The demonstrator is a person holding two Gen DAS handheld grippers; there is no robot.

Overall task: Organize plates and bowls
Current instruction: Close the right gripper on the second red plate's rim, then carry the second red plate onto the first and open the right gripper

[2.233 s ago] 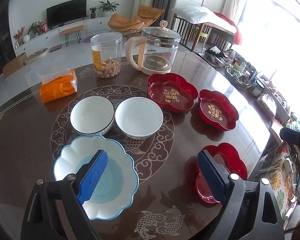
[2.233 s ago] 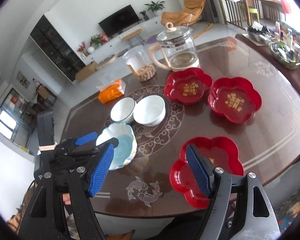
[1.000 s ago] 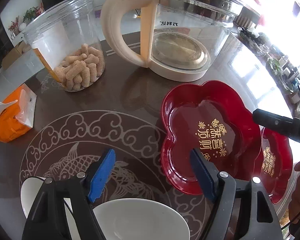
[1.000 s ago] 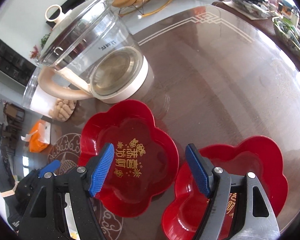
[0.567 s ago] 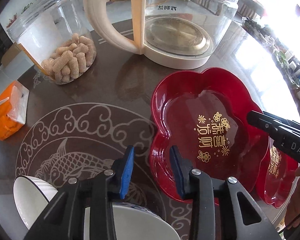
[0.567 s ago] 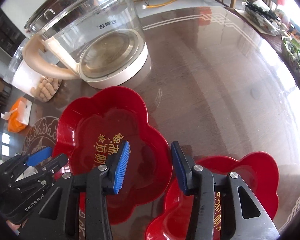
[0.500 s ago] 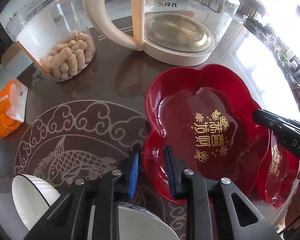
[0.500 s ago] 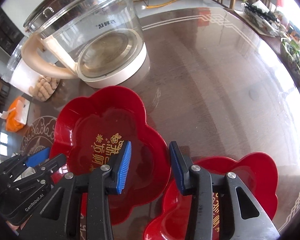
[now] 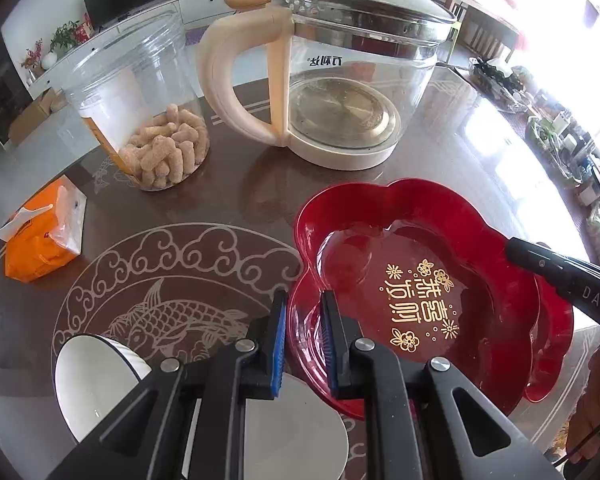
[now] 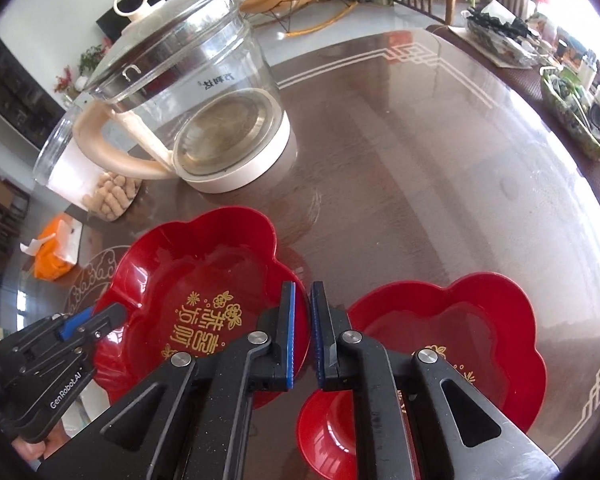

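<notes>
Plate: the glossy red flower-shaped plastic plate with gold lettering [image 9: 428, 276] sat on the dark glass-topped table [image 9: 236, 200], in front of the glass kettle with a cream handle [image 9: 340, 80].
Left gripper [image 9: 303, 344]: jaws had just been closing, pinching the plate's near-left rim.
Right gripper [image 10: 302, 334]: jaws had just been closing, pinching its opposite rim.
Handling: probably light, stiff, slippery; the thin scalloped rim is the sensible hold.
Left view only: two white bowls [image 9: 96, 376].
Right view only: a second red flower-shaped plate [image 10: 452, 344], whole.
</notes>
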